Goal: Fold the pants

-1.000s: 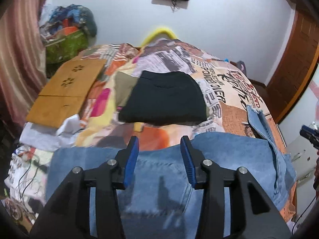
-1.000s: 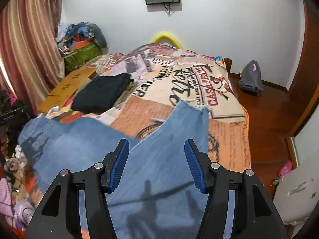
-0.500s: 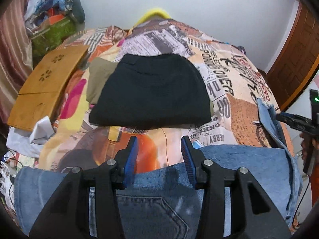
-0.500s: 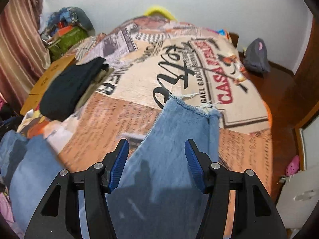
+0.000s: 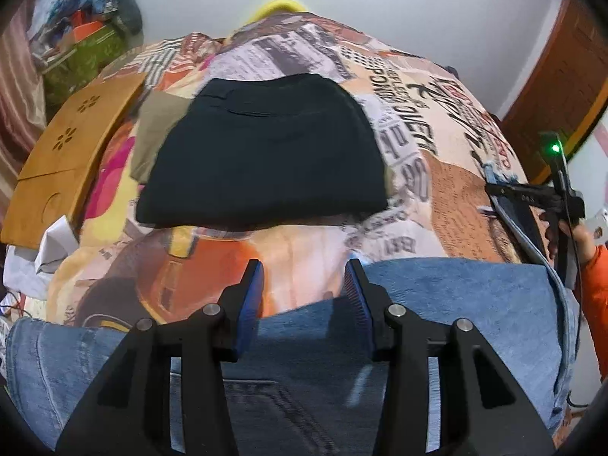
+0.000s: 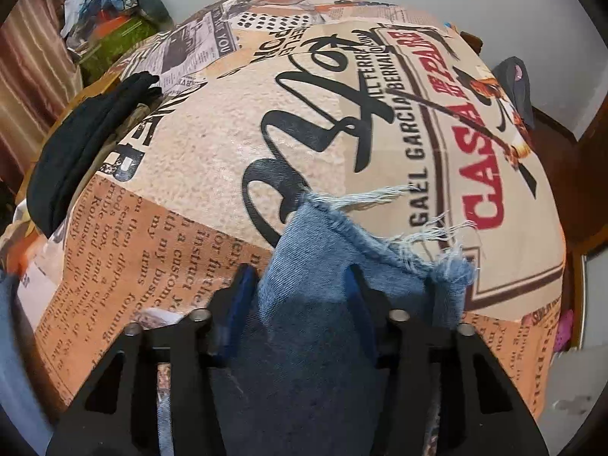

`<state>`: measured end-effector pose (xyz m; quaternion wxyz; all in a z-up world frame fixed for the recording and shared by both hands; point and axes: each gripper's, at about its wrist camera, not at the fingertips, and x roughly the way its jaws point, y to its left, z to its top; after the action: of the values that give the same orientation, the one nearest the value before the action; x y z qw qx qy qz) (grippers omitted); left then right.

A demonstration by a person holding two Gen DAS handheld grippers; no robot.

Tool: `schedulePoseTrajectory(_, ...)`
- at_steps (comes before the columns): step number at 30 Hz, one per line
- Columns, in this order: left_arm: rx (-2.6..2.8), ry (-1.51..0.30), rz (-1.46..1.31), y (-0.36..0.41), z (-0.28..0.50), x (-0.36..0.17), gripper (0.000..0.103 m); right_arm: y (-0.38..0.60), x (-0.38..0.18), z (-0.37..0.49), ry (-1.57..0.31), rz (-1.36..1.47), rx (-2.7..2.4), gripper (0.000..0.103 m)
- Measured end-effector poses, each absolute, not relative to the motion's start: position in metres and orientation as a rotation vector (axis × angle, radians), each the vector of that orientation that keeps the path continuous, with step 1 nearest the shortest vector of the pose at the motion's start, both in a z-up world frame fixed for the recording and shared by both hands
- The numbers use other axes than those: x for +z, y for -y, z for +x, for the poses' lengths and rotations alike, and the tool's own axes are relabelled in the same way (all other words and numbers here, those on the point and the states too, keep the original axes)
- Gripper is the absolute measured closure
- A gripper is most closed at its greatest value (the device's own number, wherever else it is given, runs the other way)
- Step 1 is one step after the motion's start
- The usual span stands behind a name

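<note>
Blue jeans [image 5: 456, 296] lie across the near side of a bed with a printed bedspread [image 6: 212, 144]. My left gripper [image 5: 304, 292] points down over their waist edge. Its blue pads [image 5: 250, 296] stand apart and the denim lies flat between and below them. My right gripper [image 6: 300, 288] is at the frayed leg hem [image 6: 364, 235]. Its jaws are closing, and bunched denim fills the gap and drapes over the right finger. In the left wrist view that right gripper [image 5: 494, 190] shows at the far right, held by a hand in an orange sleeve [image 5: 594, 269].
A folded black garment [image 5: 262, 159] lies on a khaki one [image 5: 159, 129] mid-bed. A wooden board [image 5: 64, 159] sits at the bed's left edge, with a clothes pile [image 5: 91, 38] behind it. A wooden door [image 5: 562, 87] is at right and a dark bag [image 6: 516, 79] on the floor.
Both grippers dropped toward the bed and moved forward. The left went from over the seat to the waist edge. The right reached the frayed hem and its jaws narrowed around it.
</note>
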<state>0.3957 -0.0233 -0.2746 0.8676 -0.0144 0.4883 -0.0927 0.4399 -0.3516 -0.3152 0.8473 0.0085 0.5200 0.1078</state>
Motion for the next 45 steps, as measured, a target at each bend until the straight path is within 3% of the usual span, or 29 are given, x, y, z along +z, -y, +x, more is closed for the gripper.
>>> schedulePoseTrajectory(1, -0.207, -1.022, -0.025, 0.03, 0.394, -0.273, 0.059, 0.355, -0.315, 0.44, -1.103, 0.026, 0.219, 0.092)
schedulePoseTrajectory(3, -0.228, -1.023, -0.021, 0.04, 0.391, -0.27, 0.059, 0.367, -0.313, 0.44, -1.115, 0.076, 0.215, 0.095)
schedulePoseTrajectory(19, -0.578, -1.028, 0.004, 0.197, 0.316, -0.224, 0.059, 0.45, -0.18, 0.303, -0.865, 0.202, 0.074, 0.095)
schedulePoseTrajectory(27, -0.591, -1.092, 0.1, 0.257, 0.295, -0.249, 0.059, 0.465, -0.171, 0.26, -0.82, 0.235, 0.07, 0.095)
schedulePoseTrajectory(32, -0.618, -1.175, 0.019, 0.264, 0.299, -0.265, 0.06, 0.48, -0.169, 0.247, -0.804, 0.265, 0.058, 0.096)
schedulePoseTrajectory(33, -0.623, -1.167, 0.022, 0.265, 0.298, -0.263, 0.07, 0.486, -0.168, 0.247, -0.8, 0.271, 0.053, 0.096)
schedulePoseTrajectory(34, -0.631, -1.159, 0.031, 0.268, 0.297, -0.26, 0.087, 0.489, -0.168, 0.245, -0.799, 0.276, 0.053, 0.096)
schedulePoseTrajectory(37, -0.649, -1.131, 0.052, 0.273, 0.292, -0.249, 0.097, 0.5, -0.164, 0.243, -0.786, 0.296, 0.056, 0.096)
schedulePoseTrajectory(45, -0.704, -1.002, 0.131, 0.309, 0.253, -0.214, 0.099, 0.529, -0.137, 0.224, -0.678, 0.305, 0.066, 0.096)
